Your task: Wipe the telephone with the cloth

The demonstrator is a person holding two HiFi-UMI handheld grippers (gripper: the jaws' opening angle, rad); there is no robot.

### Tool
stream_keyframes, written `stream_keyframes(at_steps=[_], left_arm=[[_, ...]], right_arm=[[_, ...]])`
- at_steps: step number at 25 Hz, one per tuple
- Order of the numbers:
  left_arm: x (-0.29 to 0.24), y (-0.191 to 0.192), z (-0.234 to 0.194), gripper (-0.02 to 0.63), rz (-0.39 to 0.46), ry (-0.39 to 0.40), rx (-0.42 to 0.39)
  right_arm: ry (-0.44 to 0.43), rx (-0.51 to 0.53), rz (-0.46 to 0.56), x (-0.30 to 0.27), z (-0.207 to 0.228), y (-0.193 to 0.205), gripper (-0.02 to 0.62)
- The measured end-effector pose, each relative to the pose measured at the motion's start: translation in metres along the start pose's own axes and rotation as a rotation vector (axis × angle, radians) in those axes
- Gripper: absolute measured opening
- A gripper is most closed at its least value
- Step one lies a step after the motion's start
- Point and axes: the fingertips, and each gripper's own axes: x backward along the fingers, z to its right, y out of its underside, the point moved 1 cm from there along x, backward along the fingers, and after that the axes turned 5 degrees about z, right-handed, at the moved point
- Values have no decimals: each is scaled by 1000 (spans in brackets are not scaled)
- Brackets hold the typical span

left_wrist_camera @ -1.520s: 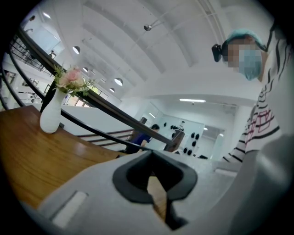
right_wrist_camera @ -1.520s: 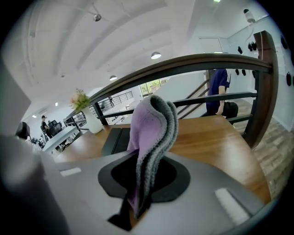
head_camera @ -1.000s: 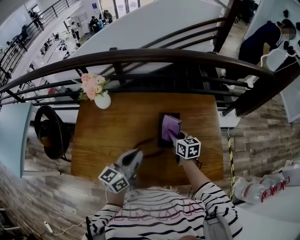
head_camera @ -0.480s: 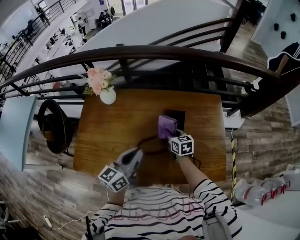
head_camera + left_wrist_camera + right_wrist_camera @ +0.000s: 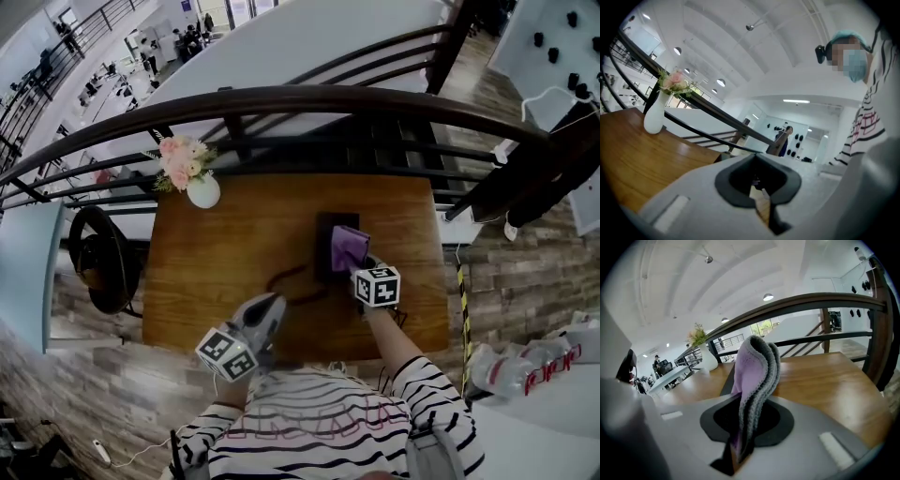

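Note:
A dark telephone (image 5: 326, 240) lies on the wooden table (image 5: 220, 258), right of middle, with its dark cord (image 5: 289, 278) curling to the left. My right gripper (image 5: 360, 270) is shut on a folded purple cloth (image 5: 350, 247), which rests over the phone's right part. In the right gripper view the cloth (image 5: 755, 374) stands up out of the right gripper (image 5: 739, 437), and a dark strip of the phone (image 5: 725, 382) shows to its left. My left gripper (image 5: 266, 313) hovers at the table's near edge, well left of the phone. Its jaws (image 5: 761, 197) are shut and hold nothing.
A white vase of pink flowers (image 5: 197, 184) stands at the table's far left corner and shows again as the vase (image 5: 654, 115) in the left gripper view. A dark curved railing (image 5: 309, 101) runs behind the table. An office chair (image 5: 98, 258) stands to the left.
My right gripper has drawn the cloth from the phone's left part over to its right part. The left gripper has stayed at the near edge.

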Motion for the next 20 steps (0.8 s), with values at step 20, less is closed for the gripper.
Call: stream_keyframes(at_steps=[20], left_arm=[[-1, -3, 4, -2, 3, 24, 4]], right_arm=[[-9, 10, 36, 27, -17, 0, 52]])
